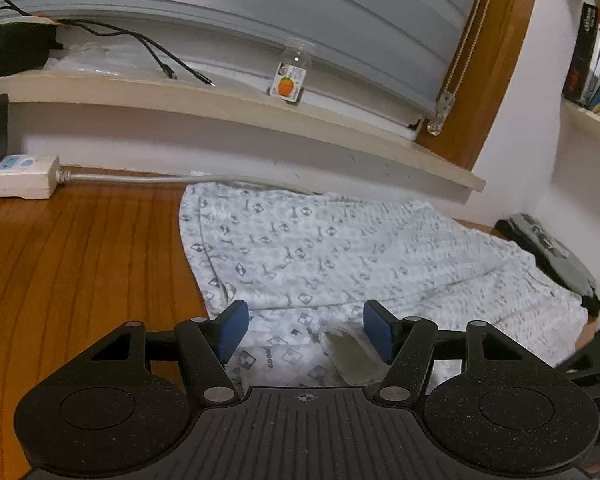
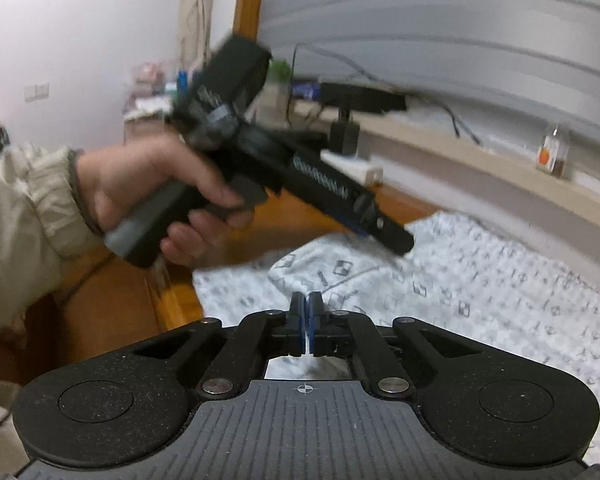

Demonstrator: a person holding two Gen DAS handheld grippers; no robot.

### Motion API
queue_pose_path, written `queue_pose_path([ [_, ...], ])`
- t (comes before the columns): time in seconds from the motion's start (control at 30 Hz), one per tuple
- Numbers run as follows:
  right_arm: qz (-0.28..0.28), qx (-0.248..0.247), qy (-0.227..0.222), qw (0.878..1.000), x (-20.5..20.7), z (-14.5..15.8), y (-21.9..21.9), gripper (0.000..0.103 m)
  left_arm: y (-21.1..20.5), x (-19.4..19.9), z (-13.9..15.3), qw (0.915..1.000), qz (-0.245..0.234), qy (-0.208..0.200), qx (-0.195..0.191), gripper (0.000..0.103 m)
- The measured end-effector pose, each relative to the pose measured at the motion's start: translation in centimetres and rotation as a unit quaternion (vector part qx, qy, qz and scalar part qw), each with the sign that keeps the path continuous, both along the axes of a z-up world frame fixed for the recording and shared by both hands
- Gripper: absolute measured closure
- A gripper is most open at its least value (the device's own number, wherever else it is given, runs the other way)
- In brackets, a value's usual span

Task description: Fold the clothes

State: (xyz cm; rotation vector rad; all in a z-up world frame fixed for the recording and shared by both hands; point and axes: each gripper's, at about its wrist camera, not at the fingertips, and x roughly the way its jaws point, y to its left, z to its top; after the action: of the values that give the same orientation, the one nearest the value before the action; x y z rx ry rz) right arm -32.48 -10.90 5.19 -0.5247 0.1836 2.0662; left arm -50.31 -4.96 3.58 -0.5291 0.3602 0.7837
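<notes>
One white garment with a grey printed pattern (image 1: 340, 256) lies spread flat on the brown wooden table (image 1: 80, 260), under a pale window ledge (image 1: 220, 100) that carries one small clear bottle with an orange label (image 1: 290, 78) and two loose black cables (image 1: 160, 54). The left gripper (image 1: 306, 330) hangs just above the near edge of this garment with its two blue pads (image 1: 232, 330) wide apart, holding nothing. The right gripper (image 2: 307, 326) has its two pads pressed together on a thin white bit of the garment, and one hand (image 2: 160, 200) with a beige sleeve (image 2: 24, 232) holds the left gripper's handle.
</notes>
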Motion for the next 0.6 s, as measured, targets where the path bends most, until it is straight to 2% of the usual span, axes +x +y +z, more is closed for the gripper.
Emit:
queue_pose_path([
  [0.1, 0.012, 0.002, 0.001, 1.000, -0.1, 0.4, -1.2, 0.101, -0.1, -0.2, 0.1, 1.0000, 0.002, -0.002, 0.001, 0.036],
  [0.2, 0.021, -0.025, -0.002, 0.999, -0.1, -0.5, -1.2, 0.101, -0.2, 0.1, -0.1, 1.0000, -0.002, 0.001, -0.004, 0.036],
  [0.3, 0.020, -0.029, -0.011, 0.999, -0.2, -1.2, -1.0, 0.101, 0.0, 0.6, -0.6, 0.9999, -0.009, 0.006, -0.008, 0.036],
  [0.4, 0.013, -0.028, -0.012, 0.999, -0.2, -1.3, -0.6, 0.101, 0.0, 1.3, -0.8, 0.9997, -0.022, 0.010, -0.007, 0.040],
  [0.5, 0.004, -0.026, -0.011, 1.000, 0.1, -1.3, -0.4, 0.101, -0.2, 2.0, -0.7, 0.9991, -0.036, 0.022, 0.005, 0.051],
  [0.6, -0.003, -0.022, -0.007, 1.000, 0.3, -1.2, -0.4, 0.101, -0.7, 2.9, -0.5, 0.9973, -0.052, 0.046, 0.022, 0.075],
])
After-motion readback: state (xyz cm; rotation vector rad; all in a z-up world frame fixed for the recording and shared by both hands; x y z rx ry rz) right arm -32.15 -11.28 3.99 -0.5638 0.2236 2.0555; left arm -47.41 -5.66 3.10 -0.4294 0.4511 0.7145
